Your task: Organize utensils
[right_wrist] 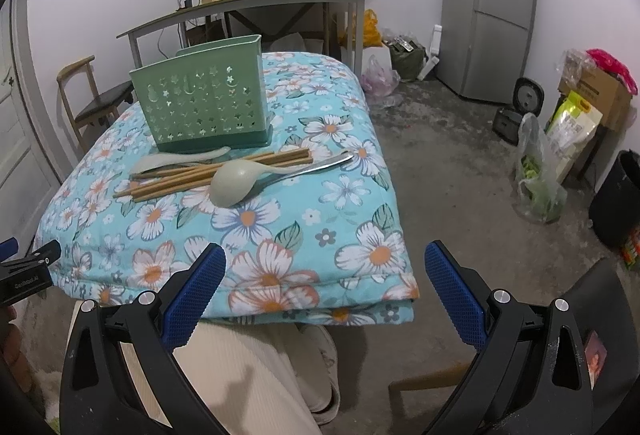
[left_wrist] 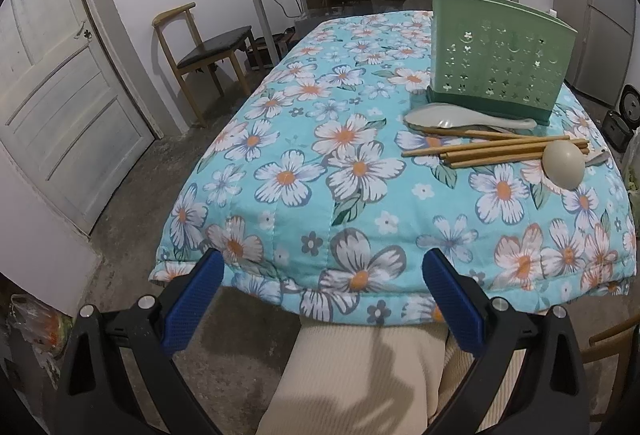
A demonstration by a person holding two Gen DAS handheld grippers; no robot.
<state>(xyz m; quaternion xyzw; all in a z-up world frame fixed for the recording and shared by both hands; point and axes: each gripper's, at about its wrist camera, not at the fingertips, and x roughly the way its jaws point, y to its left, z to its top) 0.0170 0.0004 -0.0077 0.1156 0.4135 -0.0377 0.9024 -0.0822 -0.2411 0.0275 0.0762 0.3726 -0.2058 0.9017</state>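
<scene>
1. A loose pile of utensils lies on the far part of a floral turquoise quilt (right_wrist: 280, 235) that covers the table: a bundle of brown wooden chopsticks (right_wrist: 212, 173), a pale green plastic spoon with a round bowl (right_wrist: 234, 181) resting across them, a flatter pale green plastic rice paddle (right_wrist: 176, 159) behind, and a steel-handled utensil (right_wrist: 316, 167) angled out to the right.
2. Just behind the pile stands an upright mint-green perforated plastic utensil holder (right_wrist: 204, 99) on a darker green base; the paddle lies against that base.
3. The left gripper (left_wrist: 322, 295) hovers at the near edge of the quilt, its blue-padded fingers (left_wrist: 194, 307) spread wide apart and holding nothing, well short of the utensils.
4. The right gripper (right_wrist: 324, 295) sits likewise at the near edge, blue fingers (right_wrist: 454, 299) wide apart and empty.
5. Below both, a person's leg in cream ribbed trousers (right_wrist: 248, 375) shows under the table edge.
6. Beyond stand a wooden chair (left_wrist: 200, 51), a cluttered grey desk (right_wrist: 248, 3) and a grey refrigerator (right_wrist: 488, 11).
</scene>
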